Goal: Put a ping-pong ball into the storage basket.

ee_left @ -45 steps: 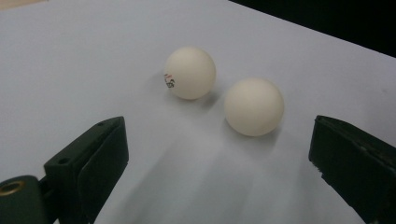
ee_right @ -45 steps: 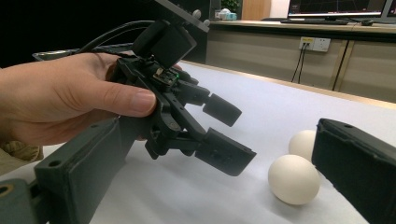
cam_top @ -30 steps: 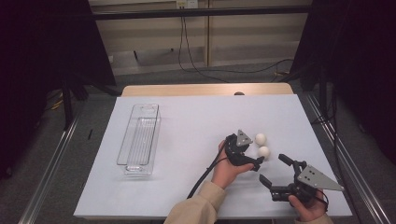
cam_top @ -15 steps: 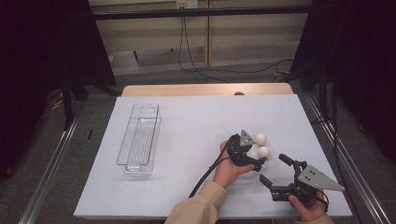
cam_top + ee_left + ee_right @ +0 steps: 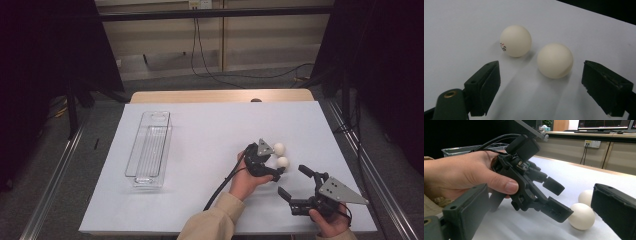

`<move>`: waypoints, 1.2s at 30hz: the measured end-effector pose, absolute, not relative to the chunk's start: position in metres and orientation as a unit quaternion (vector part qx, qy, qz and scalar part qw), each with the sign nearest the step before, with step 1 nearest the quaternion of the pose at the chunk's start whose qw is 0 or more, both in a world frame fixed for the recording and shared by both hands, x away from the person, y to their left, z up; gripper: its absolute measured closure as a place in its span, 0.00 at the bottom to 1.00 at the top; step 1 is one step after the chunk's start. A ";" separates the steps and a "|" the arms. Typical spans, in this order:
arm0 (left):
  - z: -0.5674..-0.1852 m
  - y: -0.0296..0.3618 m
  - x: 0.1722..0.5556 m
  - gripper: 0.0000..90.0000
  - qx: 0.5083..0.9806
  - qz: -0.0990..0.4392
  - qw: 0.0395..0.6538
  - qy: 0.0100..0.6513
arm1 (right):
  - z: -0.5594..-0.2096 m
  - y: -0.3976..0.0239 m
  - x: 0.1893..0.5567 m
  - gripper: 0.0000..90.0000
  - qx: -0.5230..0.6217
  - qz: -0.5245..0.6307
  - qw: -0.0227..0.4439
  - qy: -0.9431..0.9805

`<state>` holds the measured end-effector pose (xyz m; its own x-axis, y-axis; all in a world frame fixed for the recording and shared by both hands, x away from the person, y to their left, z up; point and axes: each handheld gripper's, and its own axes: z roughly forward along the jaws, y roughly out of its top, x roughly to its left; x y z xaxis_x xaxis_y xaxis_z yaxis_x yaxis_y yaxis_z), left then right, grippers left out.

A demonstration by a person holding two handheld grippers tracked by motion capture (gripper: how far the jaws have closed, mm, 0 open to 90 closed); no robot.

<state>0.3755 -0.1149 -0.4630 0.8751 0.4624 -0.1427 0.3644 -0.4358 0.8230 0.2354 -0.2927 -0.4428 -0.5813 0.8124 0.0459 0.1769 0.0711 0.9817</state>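
Two white balls lie side by side on the white table [image 5: 200,200], right of centre. The nearer ball [image 5: 282,161] [image 5: 555,60] sits just ahead of my left gripper's [image 5: 274,164] [image 5: 541,87] tips, in line with the gap. The farther ball [image 5: 278,148] [image 5: 515,40] bears a small printed mark. The left jaws have just been closing and still stand apart, with no pad on a ball. My right gripper [image 5: 290,179] rests open near the front right edge, with nothing between its jaws. It faces the left gripper [image 5: 536,192] and the balls [image 5: 581,216].
A clear, long plastic container [image 5: 149,150] stands on the table's left half. The left gripper's black cable [image 5: 222,185] trails back toward the front edge. A wooden strip [image 5: 220,95] borders the table's far side, and metal rails run along both flanks.
Both hands and both balls stay where they were. The left gripper's jaws look slightly narrower beside the nearer ball.
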 end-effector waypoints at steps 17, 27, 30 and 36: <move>-0.460 -0.127 0.380 0.21 0.851 0.048 0.465 0.238 | -0.443 -0.293 0.235 0.02 0.364 0.576 0.275 0.678; -0.463 -0.131 0.383 0.24 0.854 0.042 0.461 0.235 | -0.443 -0.294 0.235 0.02 0.365 0.577 0.276 0.676; -0.463 -0.134 0.383 0.25 0.854 0.040 0.462 0.234 | -0.443 -0.294 0.236 0.02 0.365 0.577 0.276 0.677; -0.465 -0.138 0.384 0.29 0.857 0.036 0.459 0.232 | -0.443 -0.295 0.236 0.02 0.365 0.577 0.277 0.676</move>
